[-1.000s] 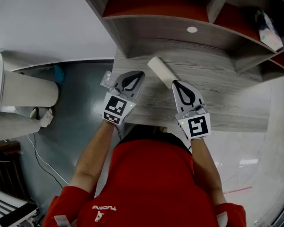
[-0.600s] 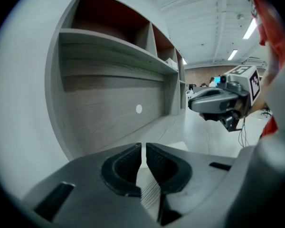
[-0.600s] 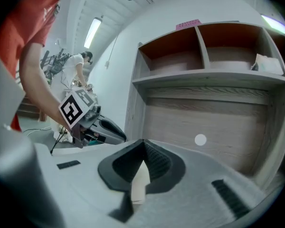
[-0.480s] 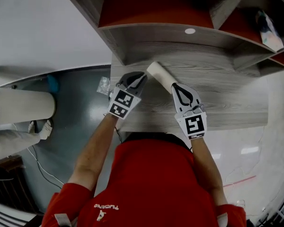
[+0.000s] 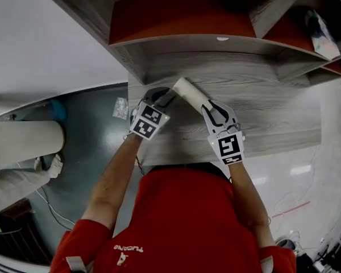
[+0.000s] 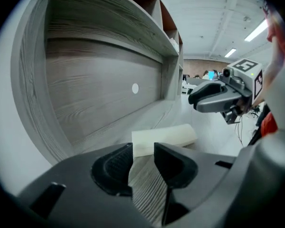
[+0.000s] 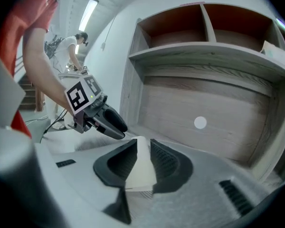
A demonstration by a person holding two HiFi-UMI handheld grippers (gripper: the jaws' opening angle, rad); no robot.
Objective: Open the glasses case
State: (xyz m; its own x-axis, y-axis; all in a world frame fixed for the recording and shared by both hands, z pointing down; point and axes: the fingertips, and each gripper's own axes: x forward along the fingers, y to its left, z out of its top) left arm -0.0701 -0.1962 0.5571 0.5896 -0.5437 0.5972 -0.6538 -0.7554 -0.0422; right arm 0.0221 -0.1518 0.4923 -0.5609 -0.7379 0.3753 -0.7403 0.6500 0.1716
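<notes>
The cream glasses case [image 5: 188,91] lies flat and slantwise on the grey wood-grain worktop [image 5: 273,124], lid shut, so the task looks only just begun. A shelf unit [image 5: 182,16] with red-backed compartments stands behind and above the case.

Each hand takes one end of the case, which suits a clamshell: one side steadies the base while the other works the lid.

The right hand-held gripper [image 7: 143,148] is at the case's end nearer the person. Its jaws are opening, and that end sits between the ribbed pads, nearly filling the gap. I cannot see that they press on it yet.

The left hand-held gripper [image 6: 143,151] comes at the case's opposite, farther end. Its jaws are also opening. They stand spread with bare worktop between them, and the case's end shows just past the tips, not yet taken.

Both point downward along the case's length, probably to close on its narrow ends rather than its broad top. The seam is not visible, so which side lifts is unclear.
</notes>
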